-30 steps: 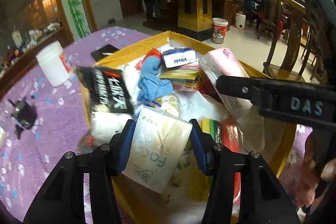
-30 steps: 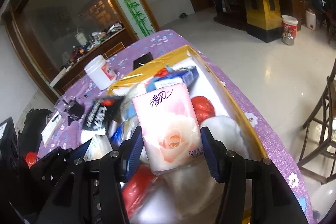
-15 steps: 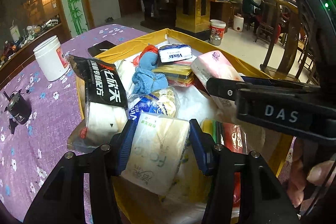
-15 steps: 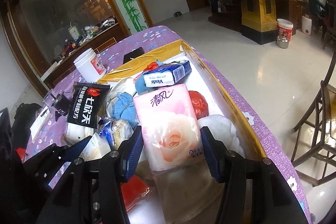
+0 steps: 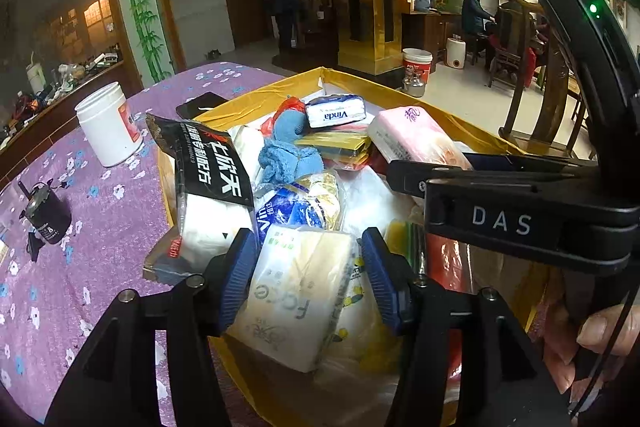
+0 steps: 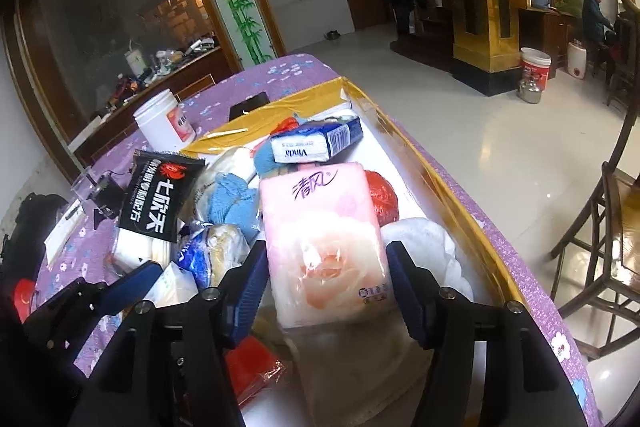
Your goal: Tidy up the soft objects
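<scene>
- the left tool (image 5: 306, 267) is clamped on a pale yellow tissue pack (image 5: 298, 291), its blue pads pressing both long sides; the pack hangs over the near end of the gold-rimmed box (image 5: 448, 107).
- the right tool (image 6: 326, 287) is clamped on a pink rose-print tissue pack (image 6: 326, 239), held over the middle of the same box, above a white bundle (image 6: 420, 243) and just beside a red ball (image 6: 382, 201).
- both soft packs are thus in the air over the pile, neither resting on it as far as the views show.
- the box is crowded: a blue-and-white vinda tissue pack (image 6: 314, 143) at the far end, a blue knitted cloth (image 5: 286, 151) near it, and a black packet with white lettering (image 5: 214, 163) leaning over the left wall onto the purple flowered table (image 5: 100, 195).
- a white jar (image 5: 106, 125) and a small black device (image 5: 46, 217) stand on the table outside the box, well apart from the work.
- the step in hand looks like placing: each tool carries one pack to a spot in the box.
- the next move likely calls for lowering each pack flat into a gap before parting the pads, one side at a time, since the two tools sit near each other.
- the loose heap may shift under the packs, so a gentle set-down seems wise.
</scene>
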